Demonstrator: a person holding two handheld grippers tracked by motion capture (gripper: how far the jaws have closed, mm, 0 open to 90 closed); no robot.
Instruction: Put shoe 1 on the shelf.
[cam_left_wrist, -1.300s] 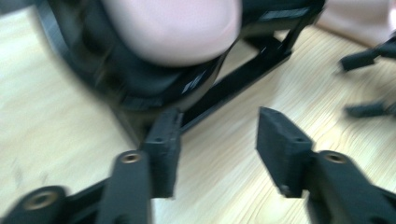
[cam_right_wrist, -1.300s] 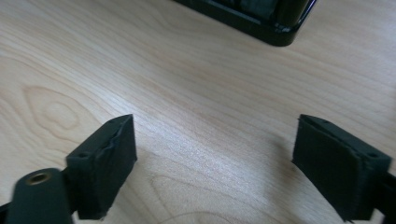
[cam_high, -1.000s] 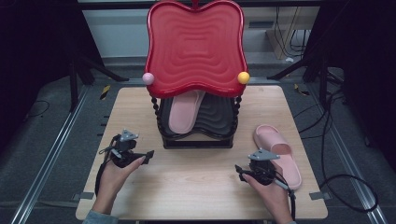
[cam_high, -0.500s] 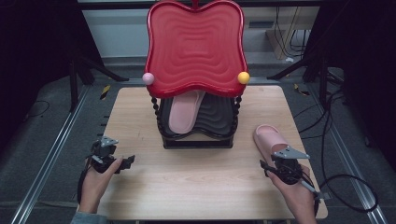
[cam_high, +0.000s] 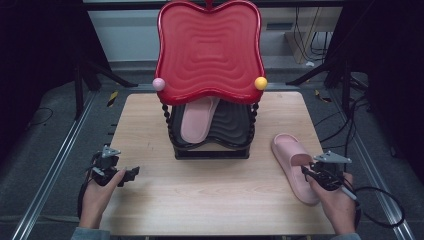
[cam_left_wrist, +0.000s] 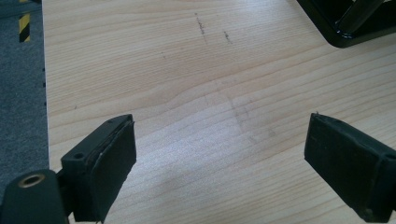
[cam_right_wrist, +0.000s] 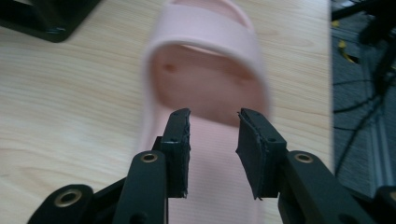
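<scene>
— Slipper, pale pink moulded foam (cam_right_wrist: 205, 88), where?
— On the wooden table (cam_high: 210, 200), right edge, lengthwise ahead of my right gripper (cam_right_wrist: 212, 151) — jaws just narrowing, nothing clamped; left gripper (cam_left_wrist: 219, 172) wide apart, farther.

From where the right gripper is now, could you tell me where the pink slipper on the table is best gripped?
Probably the strap of the pink slipper: it arches above the sole, leaving an opening that faces the right gripper. Come in from the heel end, one jaw under the arch and one over it. The flat sole looks too wide for the part-closed jaws.
</scene>
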